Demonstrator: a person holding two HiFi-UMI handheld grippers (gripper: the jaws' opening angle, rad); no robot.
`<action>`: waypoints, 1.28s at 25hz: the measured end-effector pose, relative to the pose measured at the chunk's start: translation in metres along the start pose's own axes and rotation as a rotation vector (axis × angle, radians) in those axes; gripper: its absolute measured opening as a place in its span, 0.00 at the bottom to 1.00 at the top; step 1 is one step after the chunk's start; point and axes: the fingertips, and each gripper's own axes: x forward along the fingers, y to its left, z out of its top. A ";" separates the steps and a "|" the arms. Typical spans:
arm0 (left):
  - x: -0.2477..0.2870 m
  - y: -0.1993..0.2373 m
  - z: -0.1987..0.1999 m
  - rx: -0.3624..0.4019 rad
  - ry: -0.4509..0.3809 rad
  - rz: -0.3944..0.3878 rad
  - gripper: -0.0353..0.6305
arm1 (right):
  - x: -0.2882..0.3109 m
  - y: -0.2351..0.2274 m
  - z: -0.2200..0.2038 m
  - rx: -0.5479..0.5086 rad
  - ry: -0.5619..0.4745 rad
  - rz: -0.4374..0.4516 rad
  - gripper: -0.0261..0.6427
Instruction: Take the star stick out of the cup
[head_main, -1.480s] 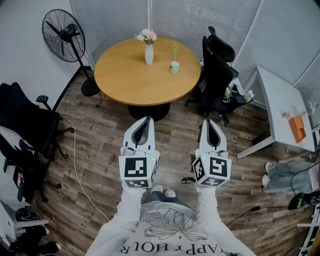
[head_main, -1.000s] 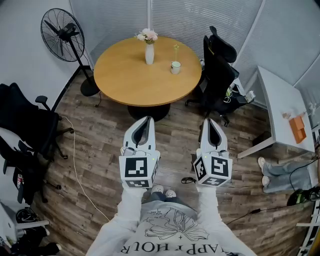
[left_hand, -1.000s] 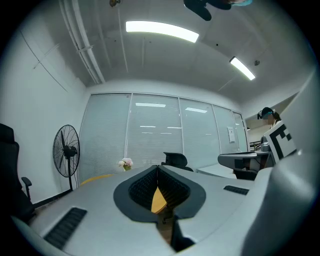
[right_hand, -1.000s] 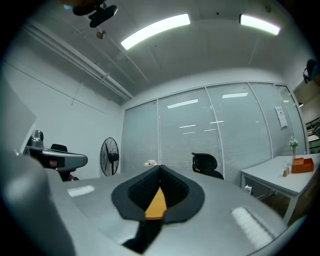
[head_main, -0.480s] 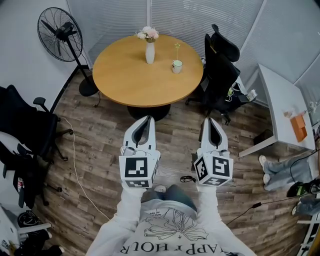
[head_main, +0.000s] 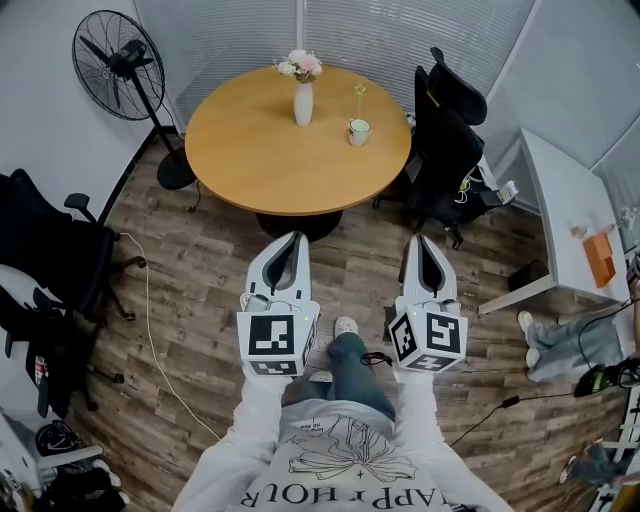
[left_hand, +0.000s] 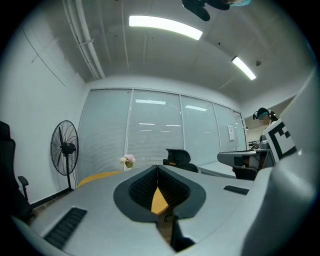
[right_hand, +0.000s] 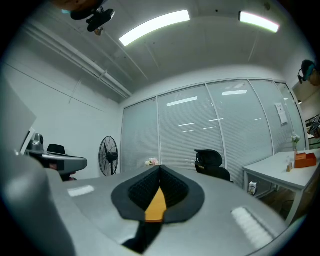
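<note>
Compared with one second before, the head view shows the person one step nearer: a leg in jeans (head_main: 357, 372) and a light shoe (head_main: 345, 326) have come forward between the two arms, and the round wooden counter (head_main: 262, 165) sits a little more to the right in the picture. The left gripper (head_main: 296, 238) and the right gripper (head_main: 413, 241) are held level side by side as before, over the wooden floor (head_main: 190, 290) and well apart from the counter. Only the head view shows the task's things: the cup (head_main: 359, 131) stands on the far right part of the counter, the star stick (head_main: 358, 101) upright inside it, and a white vase of flowers (head_main: 303, 96) is near it on the left. The left gripper view shows the flowers and the fan (left_hand: 64, 150), but the cup is not visible there. In both gripper views the jaws are pressed together at the tips with nothing between them; only a wedge of the orange counter top shows behind the pads. The right gripper view also shows a black chair (right_hand: 212, 162) and an orange box (right_hand: 305, 159) on a white desk.
</note>
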 end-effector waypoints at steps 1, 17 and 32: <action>0.003 0.002 0.000 -0.001 0.001 0.002 0.06 | 0.003 -0.001 -0.001 0.002 0.001 0.000 0.06; 0.096 0.012 0.001 0.003 -0.002 0.049 0.06 | 0.102 -0.037 -0.009 0.010 0.005 0.058 0.06; 0.221 0.005 0.015 0.011 -0.009 0.084 0.06 | 0.218 -0.094 0.002 0.026 -0.015 0.114 0.06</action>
